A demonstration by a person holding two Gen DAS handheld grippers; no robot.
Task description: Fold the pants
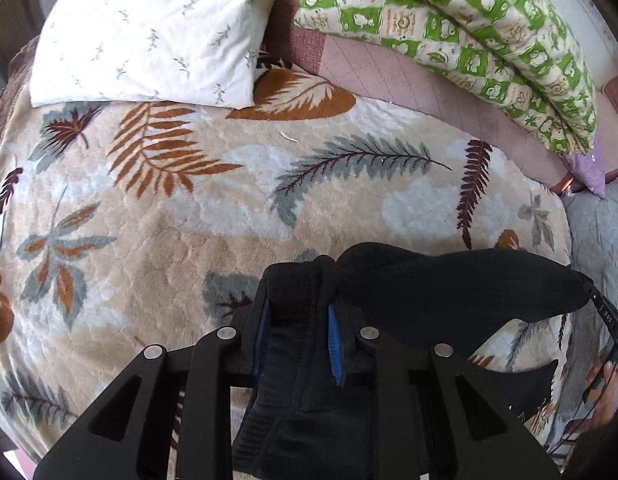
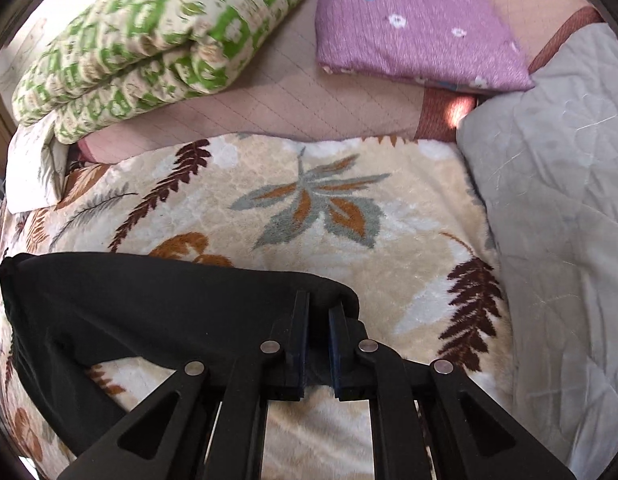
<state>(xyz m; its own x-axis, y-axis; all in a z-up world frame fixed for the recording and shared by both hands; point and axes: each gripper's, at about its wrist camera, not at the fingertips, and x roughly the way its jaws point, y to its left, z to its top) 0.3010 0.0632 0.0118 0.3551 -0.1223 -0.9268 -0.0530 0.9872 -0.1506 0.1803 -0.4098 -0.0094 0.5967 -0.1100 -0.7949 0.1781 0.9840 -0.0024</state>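
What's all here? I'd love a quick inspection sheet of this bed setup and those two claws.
Surface: leaf-print blanket on a bed.
Job's things: black pants, held up between both claws, sagging.
Clutter: white pillow, green quilt, purple bedding, grey quilt.
Grippers: left claw shut on pants; right claw shut on pants.
Cables: nothing seen.
Surroundings: pink mattress pad.

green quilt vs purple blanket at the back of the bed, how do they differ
The green quilt bears a green-and-cream check; the purple blanket is purple with small white and blue flowers. The green quilt is a thick, puffy roll; the purple blanket lies flatter and squarer. Both sit folded on the pink sheet.
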